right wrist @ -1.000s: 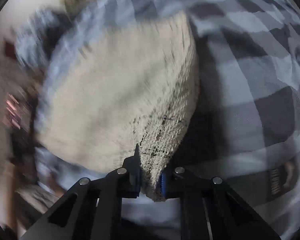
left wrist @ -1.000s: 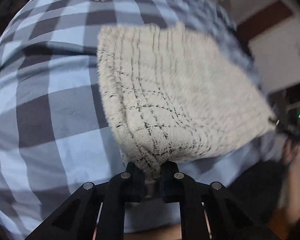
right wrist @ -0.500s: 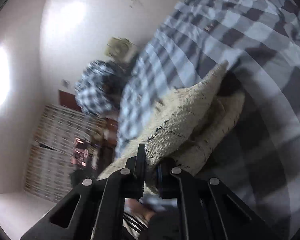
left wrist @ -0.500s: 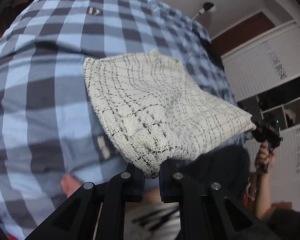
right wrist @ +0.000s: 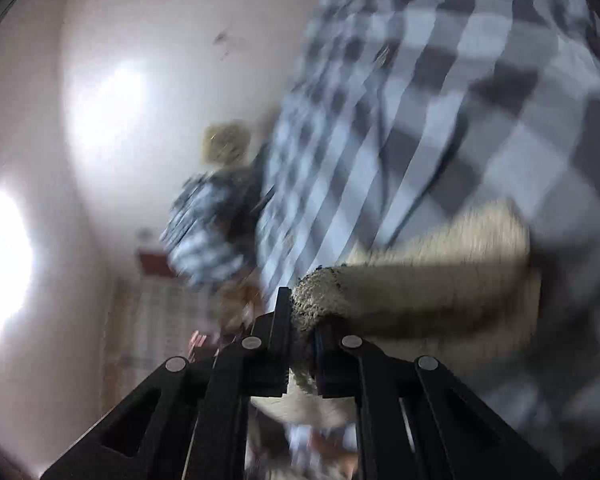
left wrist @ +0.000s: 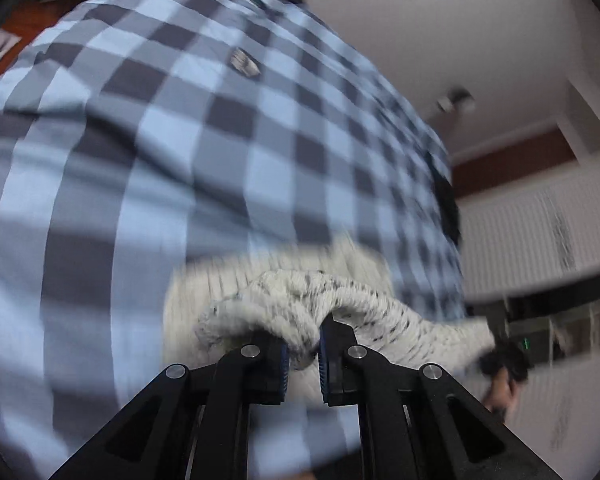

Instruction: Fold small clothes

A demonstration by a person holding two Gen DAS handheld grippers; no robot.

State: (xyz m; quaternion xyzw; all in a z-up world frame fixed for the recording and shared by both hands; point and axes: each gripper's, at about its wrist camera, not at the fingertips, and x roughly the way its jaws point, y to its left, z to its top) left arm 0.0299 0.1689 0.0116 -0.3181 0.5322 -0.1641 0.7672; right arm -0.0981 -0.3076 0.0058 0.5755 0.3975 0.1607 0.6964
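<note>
The left claw point(left wrist: 303, 354) is clamped on a corner of the cream knit garment point(left wrist: 340, 300), the right claw point(right wrist: 302, 344) on another edge, and the piece is held doubled just above the checked bed cover point(left wrist: 140, 140). It is judged light, soft and floppy, best gripped at corners. A small label point(left wrist: 244, 63) is too blurred to be read.

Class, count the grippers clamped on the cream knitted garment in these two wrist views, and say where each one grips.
2. The left gripper pinches one bunched edge of the cream knitted garment; the right gripper pinches its far end, over the checked bedcover.
</note>
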